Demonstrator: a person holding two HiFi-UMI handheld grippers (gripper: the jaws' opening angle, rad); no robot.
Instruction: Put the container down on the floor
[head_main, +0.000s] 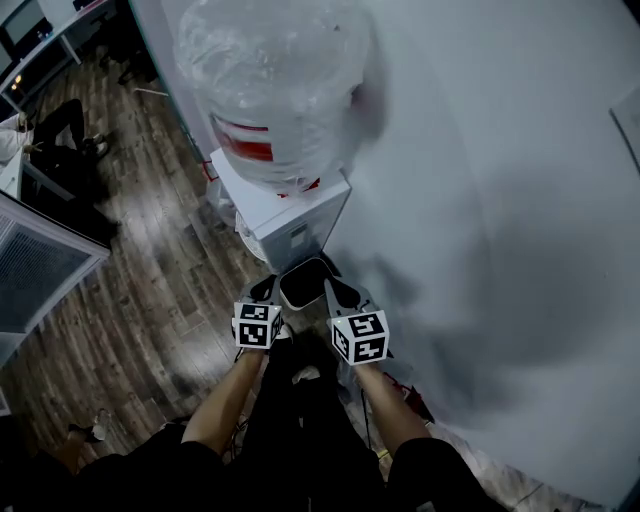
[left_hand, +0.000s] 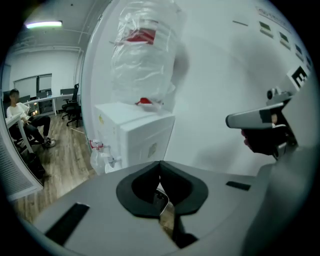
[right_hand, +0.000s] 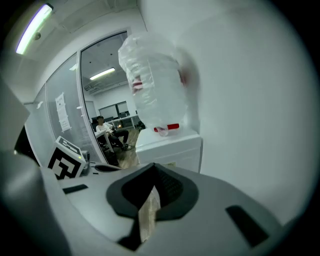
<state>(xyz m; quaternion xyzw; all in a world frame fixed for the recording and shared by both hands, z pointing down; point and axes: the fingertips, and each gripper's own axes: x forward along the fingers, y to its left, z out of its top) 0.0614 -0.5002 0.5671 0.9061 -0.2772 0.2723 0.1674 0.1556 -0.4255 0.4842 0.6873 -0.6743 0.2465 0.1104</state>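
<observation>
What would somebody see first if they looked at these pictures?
The huge clear water bottle standing upside down on the white dispenser by the wall grabs the eye first. Lower down, the left gripper and right gripper, each with a black-and-white marker cube, show on either side of a small dark container.

A white water dispenser (head_main: 285, 215) stood against the white wall (head_main: 480, 200), a big clear bottle (head_main: 275, 80) upended on top. Dark wood floor (head_main: 150, 300) ran off left, where a person (left_hand: 19, 116) sat far back near black office chairs (left_hand: 73, 106).
</observation>
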